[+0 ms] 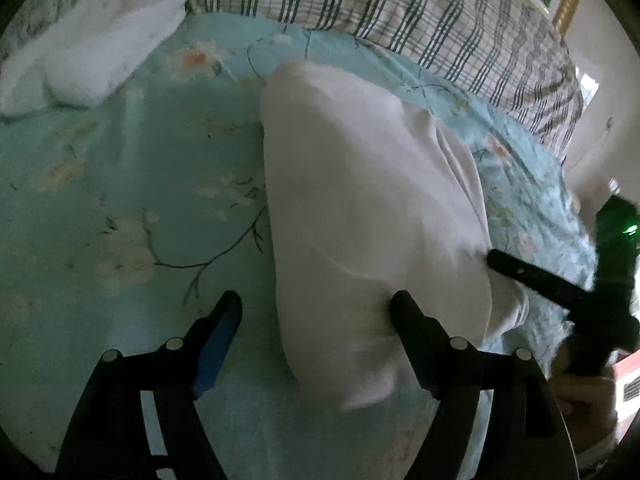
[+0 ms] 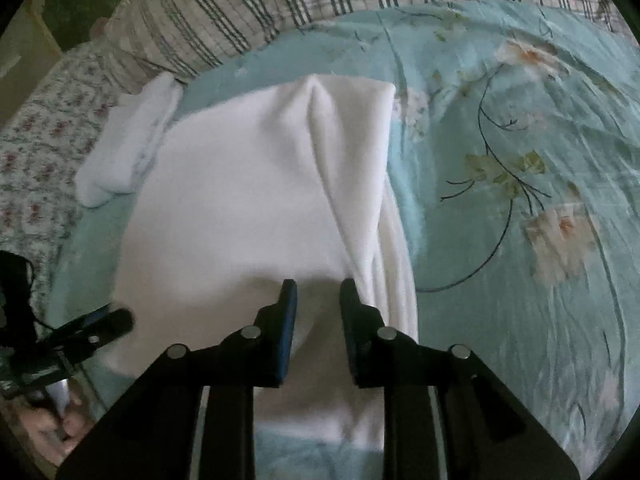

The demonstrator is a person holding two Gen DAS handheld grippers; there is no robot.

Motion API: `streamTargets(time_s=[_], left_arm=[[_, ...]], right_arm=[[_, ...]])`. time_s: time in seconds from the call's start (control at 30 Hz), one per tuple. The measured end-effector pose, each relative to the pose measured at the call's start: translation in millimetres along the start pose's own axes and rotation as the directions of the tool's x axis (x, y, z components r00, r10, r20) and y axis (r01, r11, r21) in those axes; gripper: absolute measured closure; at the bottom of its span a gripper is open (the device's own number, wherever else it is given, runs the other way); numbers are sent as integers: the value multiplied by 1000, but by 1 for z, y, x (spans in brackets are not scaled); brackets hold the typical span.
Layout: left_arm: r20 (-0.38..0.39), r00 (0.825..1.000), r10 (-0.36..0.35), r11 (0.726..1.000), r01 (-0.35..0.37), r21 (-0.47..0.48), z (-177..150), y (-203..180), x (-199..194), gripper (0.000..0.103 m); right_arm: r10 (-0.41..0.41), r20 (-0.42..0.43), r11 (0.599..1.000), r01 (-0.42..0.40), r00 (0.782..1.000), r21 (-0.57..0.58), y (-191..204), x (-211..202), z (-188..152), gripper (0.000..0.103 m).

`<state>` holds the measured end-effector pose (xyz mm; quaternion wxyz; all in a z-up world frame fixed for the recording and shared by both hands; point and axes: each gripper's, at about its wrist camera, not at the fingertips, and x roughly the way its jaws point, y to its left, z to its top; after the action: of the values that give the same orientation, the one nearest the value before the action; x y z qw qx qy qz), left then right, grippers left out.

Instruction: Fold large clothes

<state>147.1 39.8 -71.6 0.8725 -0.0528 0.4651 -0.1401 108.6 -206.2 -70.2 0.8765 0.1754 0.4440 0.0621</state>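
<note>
A large white garment (image 1: pixel 360 200) lies partly folded on a teal floral bedspread (image 1: pixel 120 184); in the right wrist view it (image 2: pixel 248 200) has a bunched fold along its right side. My left gripper (image 1: pixel 316 304) is open, its jaws wide apart, straddling the garment's near left edge. My right gripper (image 2: pixel 318 292) stands over the garment's near edge with its jaws narrowly apart and nothing clamped between them. The right gripper also shows in the left wrist view (image 1: pixel 560 288), and the left gripper shows in the right wrist view (image 2: pixel 92 332).
A second white folded cloth (image 1: pixel 92 52) lies at the far left of the bed; it also shows in the right wrist view (image 2: pixel 128 140). A plaid pillow or blanket (image 1: pixel 380 4) runs along the back. A floral sheet (image 2: pixel 36 148) borders the left.
</note>
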Motion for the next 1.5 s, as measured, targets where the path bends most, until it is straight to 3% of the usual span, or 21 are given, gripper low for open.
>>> streamTargets(time_s=[0.1, 0.17, 0.2, 0.3, 0.43, 0.7, 0.87, 0.97, 1.03, 1.1, 1.17, 1.4, 1.5], left_arm=[[12, 1000, 27, 999, -28, 28, -10, -10, -18, 26], [15, 999, 35, 998, -36, 47, -19, -16, -29, 26], [18, 999, 46, 997, -47, 58, -22, -19, -34, 24], [33, 994, 108, 989, -111, 96, -36, -26, -49, 21], [28, 982, 189, 972, -191, 134, -60, -28, -57, 19], [-25, 971, 238, 959, -232, 162, -104, -14, -57, 19], [33, 953, 302, 938, -303, 168, -93, -17, -81, 19], [96, 948, 305, 931, -318, 180, -78, -25, -107, 19], [148, 939, 311, 922, -336, 194, -67, -33, -127, 14], [189, 931, 312, 916, -348, 199, -57, -36, -138, 0], [212, 926, 311, 914, -353, 200, -52, -39, -142, 0], [123, 927, 353, 902, -373, 218, -48, -37, -99, 0], [91, 920, 382, 890, -393, 230, -51, -38, -84, 1]], right_arm=[[36, 14, 999, -36, 999, -18, 11, -25, -13, 74], [50, 15, 998, -49, 999, -32, 16, -36, -18, 58], [56, 16, 998, -55, 998, -42, 18, -41, -21, 56], [54, 14, 996, -53, 998, -76, 24, -58, -37, 53], [38, 10, 994, -37, 999, -99, 22, -69, -55, 35], [-3, -56, 984, -7, 998, -178, 28, -74, -96, 26], [-5, -69, 975, -11, 998, -222, 35, -82, -100, 22], [-17, -48, 968, 5, 999, -249, 44, -96, -95, 20], [-12, -26, 963, 4, 1000, -270, 49, -109, -87, 16], [6, 4, 960, -5, 1000, -279, 52, -122, -79, 0], [14, 25, 958, -6, 1000, -287, 52, -128, -73, 0], [-5, -24, 961, -2, 1000, -277, 49, -100, -71, 0], [-26, -46, 961, 12, 999, -277, 48, -85, -70, 0]])
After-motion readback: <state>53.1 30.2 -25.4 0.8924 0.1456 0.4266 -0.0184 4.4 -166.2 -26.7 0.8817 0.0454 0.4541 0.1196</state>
